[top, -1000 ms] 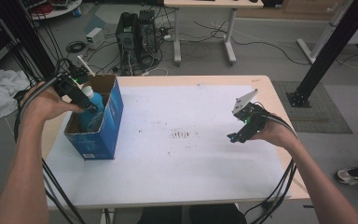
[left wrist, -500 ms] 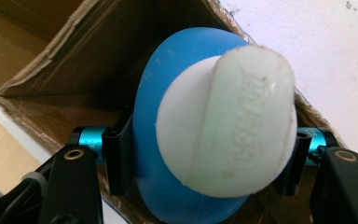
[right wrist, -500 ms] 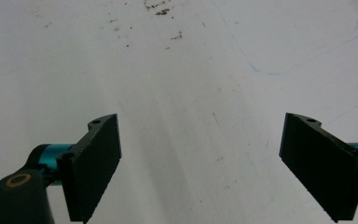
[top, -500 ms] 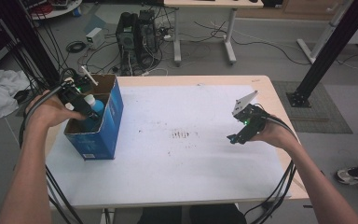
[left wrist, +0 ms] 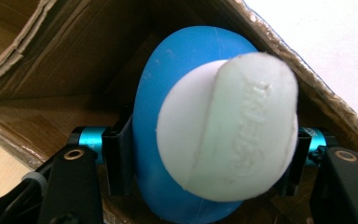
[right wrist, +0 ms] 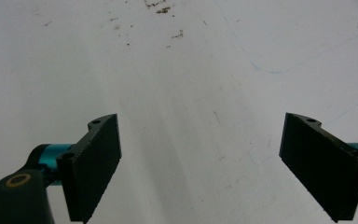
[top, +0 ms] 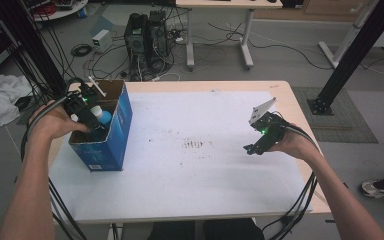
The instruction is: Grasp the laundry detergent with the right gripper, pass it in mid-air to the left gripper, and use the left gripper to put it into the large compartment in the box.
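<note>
High view: the table, covered in white sheeting, takes up the middle, with a patch of brown specks near its centre. On the floor beyond its far edge stand two dark computer towers amid loose cables. At the table's left edge sits an open blue cardboard box, its brown flaps raised. The left gripper reaches down into the box, its jaws pressed on either side of a blue bottle with a white cap; the bottle is inside the box, close to the wall nearest the table's middle. In the left gripper view the cap faces the camera and the cardboard walls crowd in around the bottle. Well apart, on the right side, the right gripper hangs low over bare sheeting, jaws spread wide with nothing between them.
</note>
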A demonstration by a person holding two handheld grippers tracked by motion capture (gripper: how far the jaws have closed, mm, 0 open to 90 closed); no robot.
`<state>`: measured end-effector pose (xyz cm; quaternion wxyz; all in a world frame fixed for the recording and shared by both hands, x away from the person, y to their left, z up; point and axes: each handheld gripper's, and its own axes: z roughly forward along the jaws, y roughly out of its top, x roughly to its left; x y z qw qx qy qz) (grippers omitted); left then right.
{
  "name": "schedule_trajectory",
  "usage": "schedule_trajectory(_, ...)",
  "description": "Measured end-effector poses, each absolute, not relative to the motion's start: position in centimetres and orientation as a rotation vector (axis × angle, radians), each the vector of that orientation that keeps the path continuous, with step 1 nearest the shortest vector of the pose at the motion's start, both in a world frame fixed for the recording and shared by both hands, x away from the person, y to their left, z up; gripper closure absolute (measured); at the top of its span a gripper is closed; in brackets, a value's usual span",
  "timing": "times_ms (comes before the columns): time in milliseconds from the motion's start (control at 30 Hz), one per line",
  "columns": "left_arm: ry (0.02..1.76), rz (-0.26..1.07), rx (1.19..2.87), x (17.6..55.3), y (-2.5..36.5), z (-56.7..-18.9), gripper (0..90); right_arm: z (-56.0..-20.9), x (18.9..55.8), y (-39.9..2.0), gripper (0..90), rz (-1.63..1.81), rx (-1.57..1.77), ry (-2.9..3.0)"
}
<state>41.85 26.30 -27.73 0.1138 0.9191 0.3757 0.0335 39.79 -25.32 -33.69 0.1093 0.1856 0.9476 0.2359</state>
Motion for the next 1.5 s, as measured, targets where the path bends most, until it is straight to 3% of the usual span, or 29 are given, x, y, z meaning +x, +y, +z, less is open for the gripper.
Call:
schedule_trajectory(300,1.002,0.097,2.769,41.78,26.19,-27.72,37.1,-33.84,39.73,-25.24,11.9,0.692,0.547,2.792)
schedule_trajectory(1033,1.026,0.106,2.762,41.73,25.93,-27.9,36.3,-34.02,39.72,-25.28,11.9,0.7,0.543,2.788)
schedule_trajectory(1500,1.015,0.101,2.799,41.89,25.63,-27.75,30.6,-34.06,39.77,-25.29,11.9,0.694,0.547,2.796)
